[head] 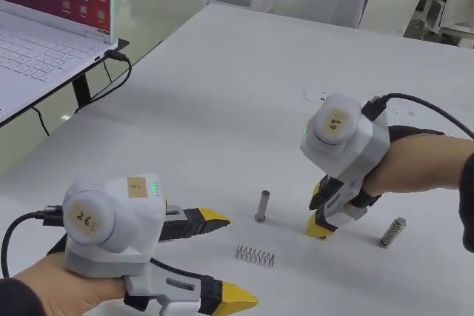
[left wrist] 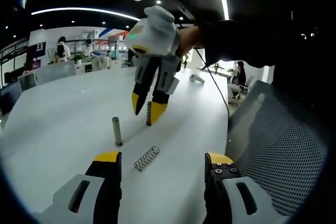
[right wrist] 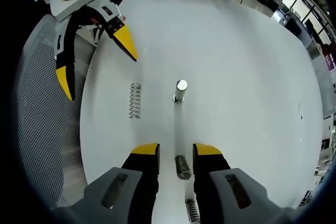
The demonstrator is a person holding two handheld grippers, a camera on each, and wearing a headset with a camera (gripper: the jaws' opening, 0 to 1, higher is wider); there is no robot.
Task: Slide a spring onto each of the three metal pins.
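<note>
The left tongs (left wrist: 163,157) and right tongs (right wrist: 176,150) are gaping open while a loose spring (head: 255,255) (surely light and squashy, so pinch its middle softly) is lying on the table (head: 222,94) beside the pin (head: 262,206).

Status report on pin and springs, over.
Left gripper and right gripper open, empty. Pin upright, bare. Middle spring and right spring loose on table. Nothing blocking.
</note>
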